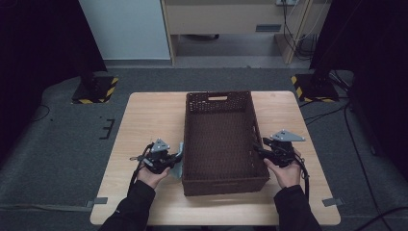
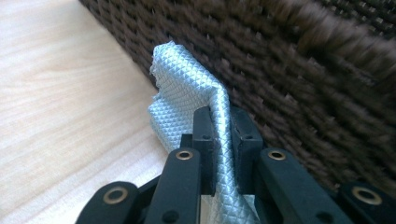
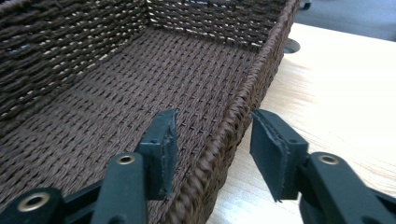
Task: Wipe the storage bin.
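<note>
Here we are at the wooden table (image 1: 144, 115), with a dark brown woven basket (image 1: 219, 185) sitting dead centre, its inside bare. At about eight o'clock from the basket's middle, the left gripper (image 1: 179, 155) sits low beside the basket's left wall, jaws clamped tight on a pale blue cloth (image 1: 177, 166). In the left gripper view that cloth (image 2: 187, 98) runs up between the two black pads, pinched into a narrow fold, and its free corner stands up against the weave of the basket's wall (image 2: 289, 70). The quilted diamond texture on the fabric is plain to see. The cloth is outside the basket, just beside its left wall, close over the tabletop (image 2: 56, 107).

Over at four o'clock, the right gripper (image 1: 259, 147) is at the basket's right rim. Its jaws stand partly apart, holding nothing: in the right gripper view the gripper (image 3: 212, 147) straddles the rim (image 3: 243, 100), one pad over the basket's floor, the other over the table (image 3: 345, 93), with clear gaps on both sides of the braided edge. The person's hands (image 1: 288, 172) grip both tools from the near edge, dark sleeves (image 1: 134, 209) coming in at six o'clock.
</note>
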Action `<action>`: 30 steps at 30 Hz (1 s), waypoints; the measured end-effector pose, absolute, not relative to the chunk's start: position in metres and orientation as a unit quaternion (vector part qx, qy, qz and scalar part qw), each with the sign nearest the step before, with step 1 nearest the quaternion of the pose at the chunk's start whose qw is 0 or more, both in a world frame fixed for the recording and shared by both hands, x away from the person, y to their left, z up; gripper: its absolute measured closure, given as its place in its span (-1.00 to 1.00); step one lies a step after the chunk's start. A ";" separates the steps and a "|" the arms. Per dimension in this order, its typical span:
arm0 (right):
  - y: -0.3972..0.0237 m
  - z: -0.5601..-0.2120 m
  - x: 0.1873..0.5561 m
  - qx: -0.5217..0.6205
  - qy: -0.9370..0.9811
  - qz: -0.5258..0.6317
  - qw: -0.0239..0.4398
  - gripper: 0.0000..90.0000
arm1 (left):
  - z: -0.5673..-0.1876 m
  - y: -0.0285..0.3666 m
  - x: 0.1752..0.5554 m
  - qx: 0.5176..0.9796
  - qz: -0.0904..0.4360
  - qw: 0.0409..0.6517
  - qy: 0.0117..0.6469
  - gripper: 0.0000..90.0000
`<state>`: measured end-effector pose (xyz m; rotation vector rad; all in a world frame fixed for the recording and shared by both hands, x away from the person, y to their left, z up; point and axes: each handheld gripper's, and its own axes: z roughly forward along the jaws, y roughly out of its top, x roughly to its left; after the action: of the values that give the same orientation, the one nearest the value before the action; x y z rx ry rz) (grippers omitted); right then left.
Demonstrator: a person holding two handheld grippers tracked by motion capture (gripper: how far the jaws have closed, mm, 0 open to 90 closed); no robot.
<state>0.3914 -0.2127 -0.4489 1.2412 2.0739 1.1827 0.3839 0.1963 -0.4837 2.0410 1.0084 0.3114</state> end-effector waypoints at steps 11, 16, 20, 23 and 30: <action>-0.222 -0.451 0.386 0.443 0.758 0.436 0.195 0.00 | -0.443 0.203 0.366 0.781 0.150 0.472 0.382 0.82; -0.219 -0.453 0.385 0.436 0.768 0.429 0.191 0.02 | -0.450 0.202 0.361 0.788 0.151 0.460 0.381 0.82; -0.216 -0.454 0.384 0.436 0.773 0.423 0.182 0.17 | -0.468 0.200 0.355 0.799 0.135 0.438 0.391 0.82; -0.213 -0.457 0.387 0.441 0.772 0.424 0.177 0.35 | -0.476 0.200 0.350 0.805 0.129 0.425 0.393 0.82; -0.209 -0.455 0.387 0.465 0.761 0.410 0.192 0.57 | -0.494 0.191 0.351 0.825 0.118 0.389 0.392 0.82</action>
<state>0.3874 -0.2087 -0.4547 1.3039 2.1370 1.1495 0.3509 0.1908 -0.4942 2.0983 0.9975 0.2988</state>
